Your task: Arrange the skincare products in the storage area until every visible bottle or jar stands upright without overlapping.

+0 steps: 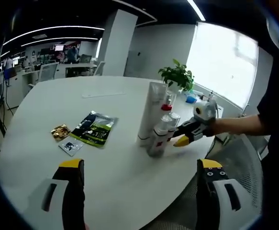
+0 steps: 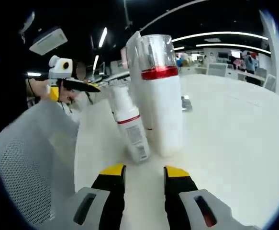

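The right gripper (image 2: 139,173), jaws slightly parted and empty, faced the white plastic red-banded bottle (image 2: 161,96) at twelve o'clock; probably light, slippery, best gripped mid-body.

Open-plan office: desks (image 1: 77,67), monitors (image 1: 59,47), ceiling strip lights (image 1: 53,31).

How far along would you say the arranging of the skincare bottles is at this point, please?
Mostly done: the tall tube, the red-banded bottle and the smaller bottles stand upright, clustered on the table. In hand: nothing; the right gripper sits open just before them. Left: they stand packed tightly, so spacing may need checking.
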The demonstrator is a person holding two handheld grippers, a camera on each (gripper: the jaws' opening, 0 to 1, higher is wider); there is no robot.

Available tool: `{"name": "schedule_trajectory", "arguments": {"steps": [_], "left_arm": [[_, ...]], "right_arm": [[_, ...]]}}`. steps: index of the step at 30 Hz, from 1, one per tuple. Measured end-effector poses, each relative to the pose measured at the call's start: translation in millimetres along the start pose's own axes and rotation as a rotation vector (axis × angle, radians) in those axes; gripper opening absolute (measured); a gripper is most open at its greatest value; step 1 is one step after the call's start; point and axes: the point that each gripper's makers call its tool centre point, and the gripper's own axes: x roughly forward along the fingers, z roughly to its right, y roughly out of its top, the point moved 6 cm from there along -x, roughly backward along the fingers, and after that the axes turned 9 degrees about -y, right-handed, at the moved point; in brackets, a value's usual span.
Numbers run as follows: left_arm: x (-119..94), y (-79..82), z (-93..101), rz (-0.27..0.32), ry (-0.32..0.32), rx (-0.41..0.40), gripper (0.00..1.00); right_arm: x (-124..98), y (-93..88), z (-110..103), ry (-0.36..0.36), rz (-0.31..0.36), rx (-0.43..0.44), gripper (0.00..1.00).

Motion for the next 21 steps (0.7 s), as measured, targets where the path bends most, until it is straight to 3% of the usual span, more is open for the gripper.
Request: {"name": "schedule_trajectory", "arguments": {"steps": [7, 10, 12, 19, 21], "left_arm": [[-14, -7.1, -6.8, -0.030, 0.020, -0.015, 0.91], [-19, -7.8, -7.4, -0.035, 0.025, -0.023, 0.91], [-22, -6.6, -8.5, -0.036, 0.028, -0.024, 0.92], [-38, 3.8, -17.7, -0.011, 0.047, -0.010, 0.91], [-41, 0.6, -20.8, -0.019, 0.044, -0.020, 0.90]], "right_arm": [[-13, 11.4, -13, -0.044, -0.071, 0.018, 0.42], [-14, 7.0, -16, -0.059, -0.127, 0.051, 0.48], [-18, 11.4, -22, -0.070, -0.112, 0.031, 0.51], [-32, 26.3, -35, -0.133, -0.086, 0.100, 0.65], [-34, 31.3, -39, -0.159, -0.073, 0.167, 0.70]]}}
